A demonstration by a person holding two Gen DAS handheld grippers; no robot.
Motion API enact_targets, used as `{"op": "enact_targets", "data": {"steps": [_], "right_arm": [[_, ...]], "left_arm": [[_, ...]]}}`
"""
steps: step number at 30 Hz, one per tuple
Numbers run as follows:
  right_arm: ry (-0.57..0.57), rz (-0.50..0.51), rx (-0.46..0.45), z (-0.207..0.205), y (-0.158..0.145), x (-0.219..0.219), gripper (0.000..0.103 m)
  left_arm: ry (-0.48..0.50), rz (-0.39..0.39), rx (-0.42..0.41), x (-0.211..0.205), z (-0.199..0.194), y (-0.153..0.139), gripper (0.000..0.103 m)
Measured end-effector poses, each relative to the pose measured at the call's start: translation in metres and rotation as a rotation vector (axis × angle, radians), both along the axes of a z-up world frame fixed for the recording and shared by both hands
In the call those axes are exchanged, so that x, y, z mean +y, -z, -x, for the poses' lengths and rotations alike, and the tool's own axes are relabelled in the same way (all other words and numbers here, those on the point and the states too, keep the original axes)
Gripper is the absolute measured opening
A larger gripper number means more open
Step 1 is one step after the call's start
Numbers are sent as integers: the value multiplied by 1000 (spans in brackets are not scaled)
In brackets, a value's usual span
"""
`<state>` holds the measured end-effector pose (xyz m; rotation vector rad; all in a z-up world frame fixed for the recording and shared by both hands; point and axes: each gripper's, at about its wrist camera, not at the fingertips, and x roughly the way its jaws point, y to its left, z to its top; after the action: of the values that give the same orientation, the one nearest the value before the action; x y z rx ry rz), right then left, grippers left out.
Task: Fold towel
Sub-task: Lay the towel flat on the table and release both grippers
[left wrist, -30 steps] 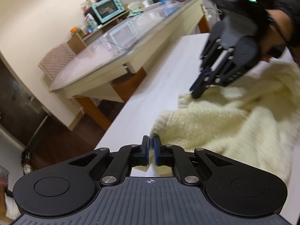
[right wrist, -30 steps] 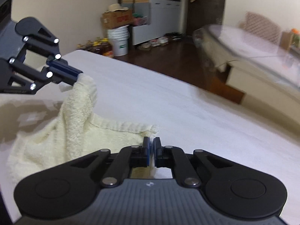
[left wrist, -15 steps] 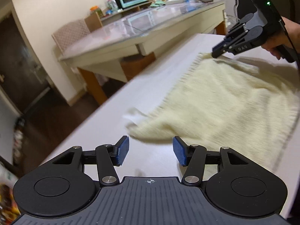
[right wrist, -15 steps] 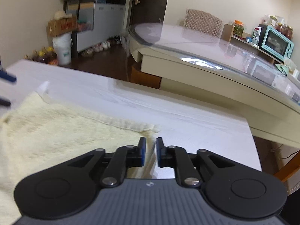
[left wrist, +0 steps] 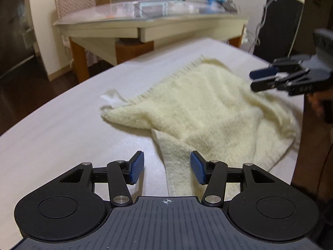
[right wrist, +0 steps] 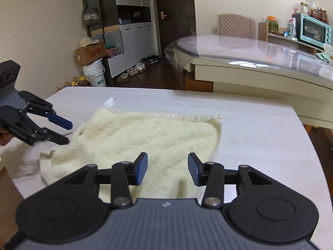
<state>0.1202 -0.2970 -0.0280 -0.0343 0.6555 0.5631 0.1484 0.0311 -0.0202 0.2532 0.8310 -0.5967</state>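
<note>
Cream fluffy towel (left wrist: 208,112) lies folded on pale wooden table (left wrist: 52,129), its small white label (left wrist: 111,96) at the far left corner. Left gripper (left wrist: 167,169), jaws apart, is at the near edge w/ a towel strip between them. Right gripper (left wrist: 261,79) is over the towel's right side, jaws apart. Glass-topped beige dining table (left wrist: 149,18) stands behind; quilted chair (left wrist: 72,3) behind that, at its left end.

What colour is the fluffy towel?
Pale creamy yellow; the towel shows best in the right wrist view.
</note>
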Motion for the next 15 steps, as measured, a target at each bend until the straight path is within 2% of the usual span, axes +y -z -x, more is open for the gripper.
{"op": "enact_targets", "data": {"steps": [1, 3, 7, 11, 15], "right_arm": [[0, -7, -3, 4, -1, 0, 46], [-4, -15, -4, 8, -2, -1, 46], [-2, -17, -13, 20, -6, -6, 48], [-4, -19, -8, 29, -3, -10, 51], [-12, -39, 10, 33, 3, -12, 52]], "left_arm": [[0, 17, 8, -1, 1, 1, 26], [-5, 29, 13, -2, 4, 2, 4], [-77, -17, -35, 2, 33, -5, 4], [-174, -21, -51, 20, 76, -13, 4], [-255, -11, -6, 33, 107, -11, 4]]}}
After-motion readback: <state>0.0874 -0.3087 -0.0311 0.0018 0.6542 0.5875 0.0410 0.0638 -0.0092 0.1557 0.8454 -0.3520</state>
